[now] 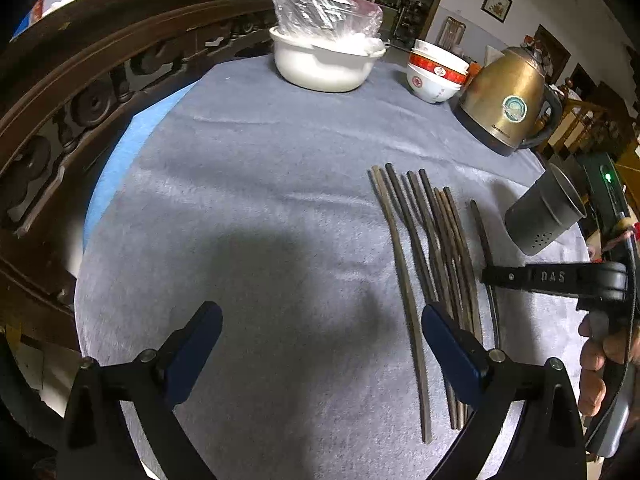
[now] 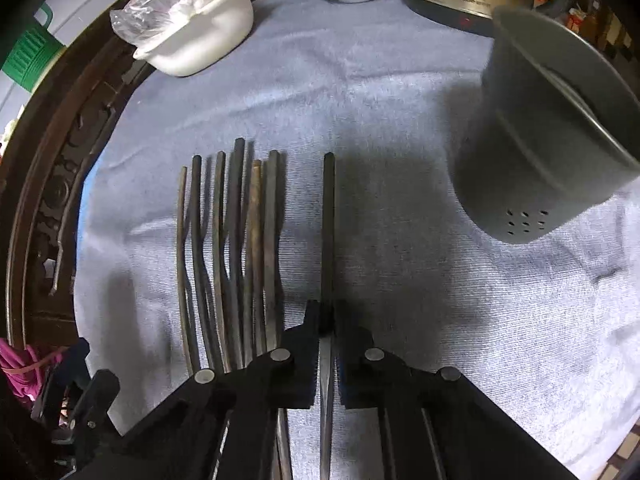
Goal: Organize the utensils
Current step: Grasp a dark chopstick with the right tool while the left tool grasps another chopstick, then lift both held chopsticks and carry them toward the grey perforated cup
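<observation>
Over grey cloth (image 2: 400,120), right hand-held gripper (image 2: 327,320) pinches chopstick (image 2: 329,220).

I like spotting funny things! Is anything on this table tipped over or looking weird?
Yes. The grey holder cup looks tipped on its side on the cloth, its opening facing sideways, so its holed bottom shows. The chopsticks lie loose on the cloth, and some look bent or wavy.

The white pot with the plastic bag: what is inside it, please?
A crumpled clear plastic bag sits in the round white pot, rising above its rim. What the bag holds, and the pot's bottom, are covered.
</observation>
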Demonstrator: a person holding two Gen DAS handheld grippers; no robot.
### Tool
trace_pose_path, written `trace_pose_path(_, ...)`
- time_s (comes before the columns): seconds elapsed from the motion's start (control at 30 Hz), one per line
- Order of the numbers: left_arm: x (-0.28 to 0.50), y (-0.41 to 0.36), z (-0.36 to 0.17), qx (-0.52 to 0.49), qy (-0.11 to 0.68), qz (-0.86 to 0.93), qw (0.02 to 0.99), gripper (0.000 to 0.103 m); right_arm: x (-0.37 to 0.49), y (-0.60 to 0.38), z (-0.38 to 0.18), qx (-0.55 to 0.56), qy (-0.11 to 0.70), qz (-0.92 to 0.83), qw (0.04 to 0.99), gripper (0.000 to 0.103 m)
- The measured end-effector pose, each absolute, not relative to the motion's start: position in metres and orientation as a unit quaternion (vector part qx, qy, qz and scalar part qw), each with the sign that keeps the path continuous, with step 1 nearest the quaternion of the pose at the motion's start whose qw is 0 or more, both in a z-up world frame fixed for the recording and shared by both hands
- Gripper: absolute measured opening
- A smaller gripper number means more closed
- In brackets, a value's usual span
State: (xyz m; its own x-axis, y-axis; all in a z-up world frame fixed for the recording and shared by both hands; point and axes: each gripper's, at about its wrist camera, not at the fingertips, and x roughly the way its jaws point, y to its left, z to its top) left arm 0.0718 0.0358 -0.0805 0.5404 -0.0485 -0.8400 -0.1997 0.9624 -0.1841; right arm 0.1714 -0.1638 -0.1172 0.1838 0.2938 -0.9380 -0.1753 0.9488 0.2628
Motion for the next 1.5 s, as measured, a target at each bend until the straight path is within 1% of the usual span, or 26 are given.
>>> trace_pose_path(0.07,0.082,0.032,-0.081,-0.13,0.487,0.039,0.863,0.093,0.169,-0.172,-0.117,0.043,0.621,0.147,0.769,0.007)
trace_pose_path(0.2,0.111,0.023,-0.087,-0.135,0.523,0.031,0.841,0.075,0.164,-0.187,-0.118,0.027,0.621,0.138,0.771,0.007)
trace_pose_path(0.23,0.119,0.021,-0.09,-0.138,0.533,0.03,0.834,0.074,0.163,-0.19,-0.119,0.029,0.622,0.14,0.77,0.008)
trace_pose_path(0.3,0.132,0.016,-0.094,-0.141,0.55,0.031,0.823,0.068,0.161,-0.194,-0.119,0.036,0.62,0.146,0.77,0.008)
trace_pose_path(0.43,0.149,0.008,-0.098,-0.134,0.565,0.035,0.813,0.066,0.161,-0.195,-0.121,0.038,0.617,0.156,0.77,0.008)
trace_pose_path(0.47,0.154,0.005,-0.1,-0.132,0.569,0.033,0.811,0.064,0.16,-0.197,-0.122,0.039,0.616,0.159,0.77,0.008)
trace_pose_path(0.53,0.16,0.001,-0.105,-0.126,0.581,0.038,0.803,0.055,0.16,-0.204,-0.123,0.042,0.616,0.163,0.77,0.008)
trace_pose_path(0.57,0.163,0.0,-0.109,-0.128,0.591,0.033,0.796,0.049,0.16,-0.205,-0.123,0.044,0.615,0.166,0.769,0.008)
trace_pose_path(0.67,0.167,-0.004,-0.109,-0.113,0.593,0.035,0.797,0.047,0.161,-0.212,-0.124,0.047,0.618,0.173,0.766,0.008)
trace_pose_path(0.7,0.168,-0.005,-0.108,-0.109,0.595,0.031,0.796,0.039,0.162,-0.213,-0.124,0.046,0.619,0.174,0.764,0.008)
trace_pose_path(0.73,0.168,-0.006,-0.108,-0.096,0.597,0.029,0.796,0.034,0.163,-0.212,-0.124,0.045,0.621,0.175,0.763,0.008)
trace_pose_path(0.77,0.169,-0.007,-0.109,-0.081,0.6,0.026,0.795,0.015,0.164,-0.212,-0.124,0.041,0.622,0.175,0.762,0.008)
trace_pose_path(0.8,0.17,-0.006,-0.109,-0.073,0.605,0.02,0.793,0.008,0.165,-0.211,-0.124,0.036,0.623,0.176,0.761,0.008)
trace_pose_path(0.87,0.171,-0.001,-0.109,-0.067,0.615,-0.001,0.786,0.006,0.166,-0.216,-0.121,0.03,0.626,0.176,0.759,0.008)
trace_pose_path(1.0,0.17,0.007,-0.108,-0.02,0.636,-0.03,0.771,0.005,0.168,-0.209,-0.127,0.022,0.639,0.173,0.75,0.008)
trace_pose_path(1.1,0.172,0.014,-0.108,-0.038,0.645,-0.043,0.762,0.006,0.176,-0.209,-0.128,0.044,0.653,0.163,0.738,0.009)
trace_pose_path(1.13,0.173,0.017,-0.108,-0.051,0.649,-0.047,0.758,0.008,0.179,-0.209,-0.129,0.047,0.657,0.161,0.735,0.009)
trace_pose_path(1.2,0.179,0.023,-0.108,-0.056,0.658,-0.058,0.749,0.019,0.183,-0.208,-0.128,0.046,0.664,0.157,0.729,0.009)
trace_pose_path(1.27,0.187,0.025,-0.105,-0.052,0.659,-0.054,0.749,0.026,0.189,-0.207,-0.127,0.04,0.672,0.149,0.724,0.01)
trace_pose_path(1.37,0.195,0.03,-0.103,-0.064,0.657,-0.053,0.749,0.026,0.199,-0.204,-0.126,0.032,0.673,0.137,0.726,0.01)
trace_pose_path(1.47,0.195,0.028,-0.103,-0.055,0.653,-0.052,0.753,0.026,0.205,-0.201,-0.127,0.032,0.671,0.137,0.728,0.01)
trace_pose_path(1.5,0.2,0.028,-0.106,-0.053,0.653,-0.051,0.754,0.022,0.206,-0.2,-0.126,0.025,0.671,0.139,0.728,0.01)
